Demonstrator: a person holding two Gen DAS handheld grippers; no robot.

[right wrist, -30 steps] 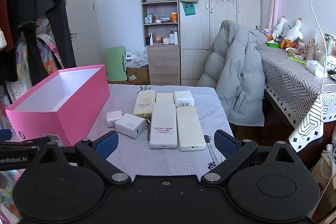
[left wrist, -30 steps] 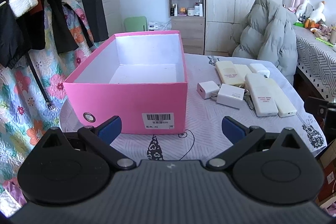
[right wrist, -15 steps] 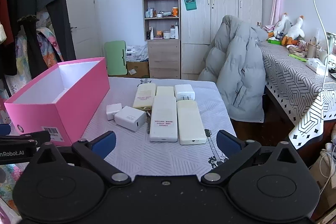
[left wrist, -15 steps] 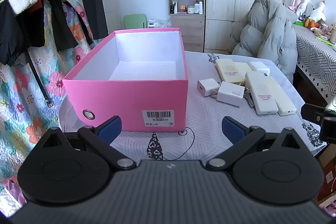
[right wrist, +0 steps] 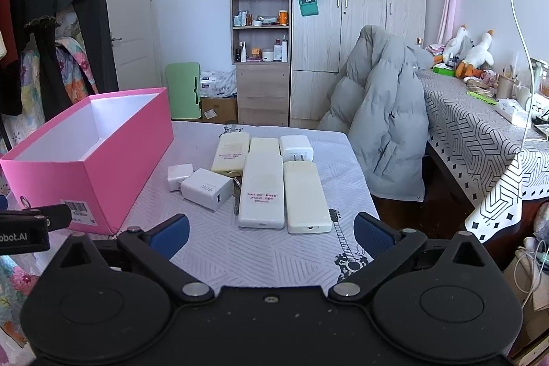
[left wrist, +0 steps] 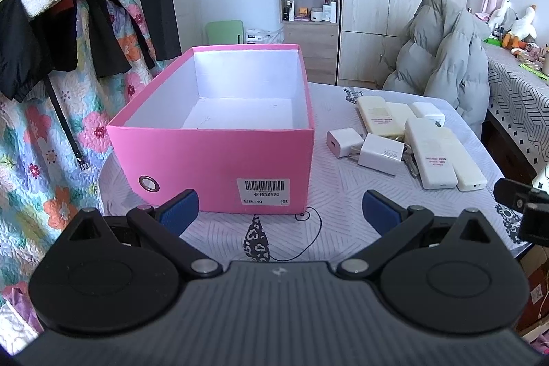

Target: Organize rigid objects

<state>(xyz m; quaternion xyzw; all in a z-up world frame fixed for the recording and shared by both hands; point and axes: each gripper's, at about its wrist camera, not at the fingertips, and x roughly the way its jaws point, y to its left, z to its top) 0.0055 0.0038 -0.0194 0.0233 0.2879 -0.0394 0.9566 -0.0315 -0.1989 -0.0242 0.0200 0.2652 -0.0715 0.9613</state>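
Observation:
An empty pink box (left wrist: 219, 160) (right wrist: 103, 139) stands on the left of the table. To its right lie several white and cream power banks (right wrist: 262, 191) (left wrist: 430, 156), a 90W charger (right wrist: 206, 189) (left wrist: 379, 153), a small white plug cube (right wrist: 179, 174) (left wrist: 341, 143) and another charger (right wrist: 295, 148). A key (right wrist: 236, 194) lies between them. My left gripper (left wrist: 279, 211) is open and empty, just in front of the box. My right gripper (right wrist: 271, 232) is open and empty, in front of the power banks.
The table has a white patterned cloth (right wrist: 260, 249). A grey puffer jacket (right wrist: 381, 126) hangs over a chair at the table's far right. Clothes (left wrist: 51, 6) hang at the left. A second table (right wrist: 480, 132) stands to the right.
Both grippers have risen slightly and drawn a little closer to the table objects. Nothing on the table has moved.

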